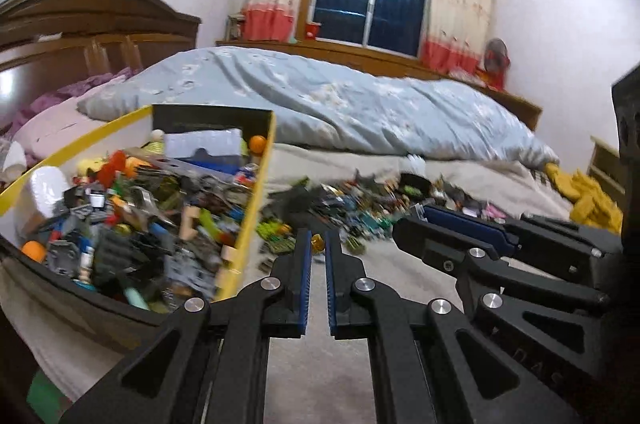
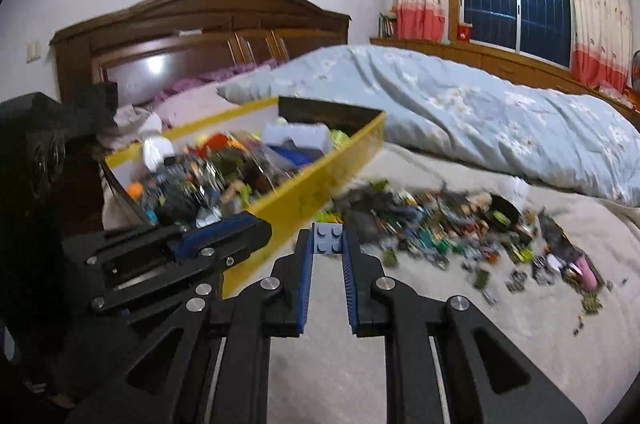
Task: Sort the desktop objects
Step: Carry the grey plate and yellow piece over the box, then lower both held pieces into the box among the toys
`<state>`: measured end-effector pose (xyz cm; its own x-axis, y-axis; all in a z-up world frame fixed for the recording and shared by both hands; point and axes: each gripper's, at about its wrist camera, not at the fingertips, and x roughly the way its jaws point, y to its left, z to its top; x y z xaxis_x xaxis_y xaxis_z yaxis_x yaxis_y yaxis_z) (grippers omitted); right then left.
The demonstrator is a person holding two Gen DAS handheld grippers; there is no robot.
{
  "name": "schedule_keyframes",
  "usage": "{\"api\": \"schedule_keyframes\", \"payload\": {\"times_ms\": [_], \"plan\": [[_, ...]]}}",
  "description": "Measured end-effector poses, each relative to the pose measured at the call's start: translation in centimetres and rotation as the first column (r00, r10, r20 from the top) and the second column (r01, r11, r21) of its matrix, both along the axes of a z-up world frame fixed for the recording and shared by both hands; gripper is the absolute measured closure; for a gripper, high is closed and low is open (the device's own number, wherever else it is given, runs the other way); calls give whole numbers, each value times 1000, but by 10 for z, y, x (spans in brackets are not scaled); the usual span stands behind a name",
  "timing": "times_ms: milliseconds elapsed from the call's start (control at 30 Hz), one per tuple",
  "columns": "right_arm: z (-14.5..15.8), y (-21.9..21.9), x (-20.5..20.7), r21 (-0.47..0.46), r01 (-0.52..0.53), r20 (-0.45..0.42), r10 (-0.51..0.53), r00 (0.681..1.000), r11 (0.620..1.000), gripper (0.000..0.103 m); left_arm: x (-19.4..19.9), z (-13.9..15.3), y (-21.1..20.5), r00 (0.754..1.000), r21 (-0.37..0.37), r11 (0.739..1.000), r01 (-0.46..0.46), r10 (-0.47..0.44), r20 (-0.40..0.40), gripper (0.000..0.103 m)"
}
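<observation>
Grey-blue studded brick point(image 2: 328, 239) pinched at the tips of the right claw point(image 2: 328, 244), studs facing the camera, long axis running across between the two pads. Yellow-walled box point(image 2: 320, 184) of mixed pieces up and to the left of that claw, near wall just beside it; probably the drop spot. Left claw point(image 1: 317, 248) nearly closed on a narrow gap, nothing between the pads, closer to the box, loose pile point(image 1: 360, 204) on the bed point(image 1: 400, 272) beyond its tips
</observation>
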<state>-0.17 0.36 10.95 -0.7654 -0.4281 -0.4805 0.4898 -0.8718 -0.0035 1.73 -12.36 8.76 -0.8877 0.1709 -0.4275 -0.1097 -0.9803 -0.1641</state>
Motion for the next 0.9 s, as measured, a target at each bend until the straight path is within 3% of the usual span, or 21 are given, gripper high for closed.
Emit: {"api": "schedule_keyframes", "payload": {"times_ms": [200, 400, 733, 900], "plan": [[11, -31, 0, 4, -17, -41, 17, 999, 1000, 89, 1, 7, -33, 1000, 32, 999, -25, 25, -4, 96], [14, -63, -3, 18, -66, -58, 67, 996, 998, 88, 7, 11, -53, 993, -47, 993, -111, 109, -45, 96], [-4, -99, -12, 34, -144, -91, 146, 985, 989, 88, 3, -5, -83, 982, -75, 979, -188, 187, -19, 96], [-13, -112, -21, 12, -192, -66, 192, 979, 981, 88, 0, -13, -95, 973, -70, 970, -231, 232, 0, 97]]}}
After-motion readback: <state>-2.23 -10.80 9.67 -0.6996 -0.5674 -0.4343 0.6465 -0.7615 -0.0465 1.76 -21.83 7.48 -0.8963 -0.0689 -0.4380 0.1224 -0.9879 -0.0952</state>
